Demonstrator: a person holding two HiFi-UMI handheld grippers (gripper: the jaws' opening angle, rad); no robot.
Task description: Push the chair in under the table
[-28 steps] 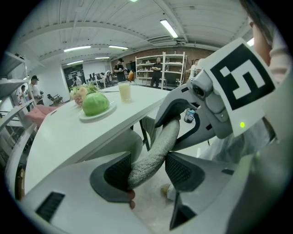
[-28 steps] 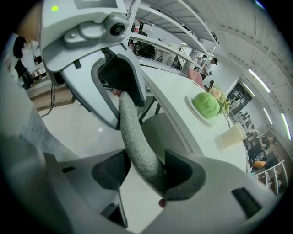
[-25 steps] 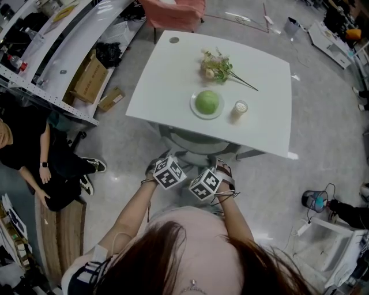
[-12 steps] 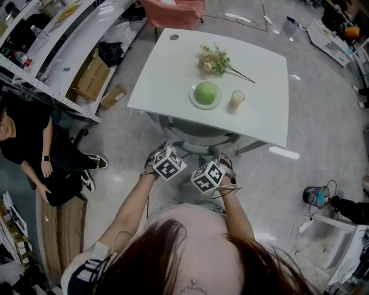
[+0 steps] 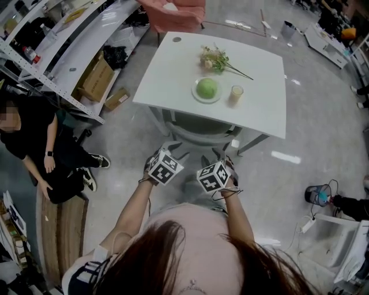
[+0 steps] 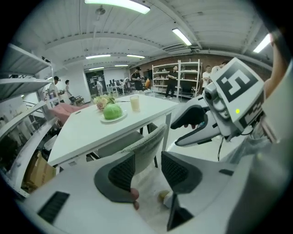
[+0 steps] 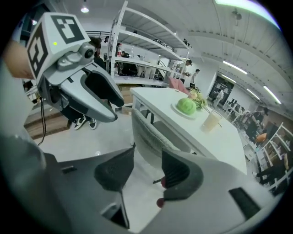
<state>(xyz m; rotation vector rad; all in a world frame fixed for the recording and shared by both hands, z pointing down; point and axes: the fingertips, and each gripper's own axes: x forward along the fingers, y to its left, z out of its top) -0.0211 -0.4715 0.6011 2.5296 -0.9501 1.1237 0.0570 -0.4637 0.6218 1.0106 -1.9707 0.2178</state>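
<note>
The grey chair (image 5: 196,133) stands tucked under the near edge of the white table (image 5: 173,75), with only its curved back showing. My left gripper (image 5: 168,154) and right gripper (image 5: 222,161) hover side by side just short of that back, apart from it. In the left gripper view the left gripper (image 6: 145,171) has its jaws closing with nothing between them, and the chair back (image 6: 146,148) lies beyond. In the right gripper view the right gripper (image 7: 146,171) is also closing on nothing, with the chair back (image 7: 151,137) ahead.
A green ball on a plate (image 5: 207,88), a cup (image 5: 236,92) and flowers (image 5: 216,60) sit on the table. A person in black (image 5: 34,144) sits at the left by shelving (image 5: 57,52) and cardboard boxes (image 5: 95,78). A pink chair (image 5: 173,14) stands at the table's far side.
Both grippers have drawn back from the chair toward me and lifted a little. The chair stays under the table edge.
</note>
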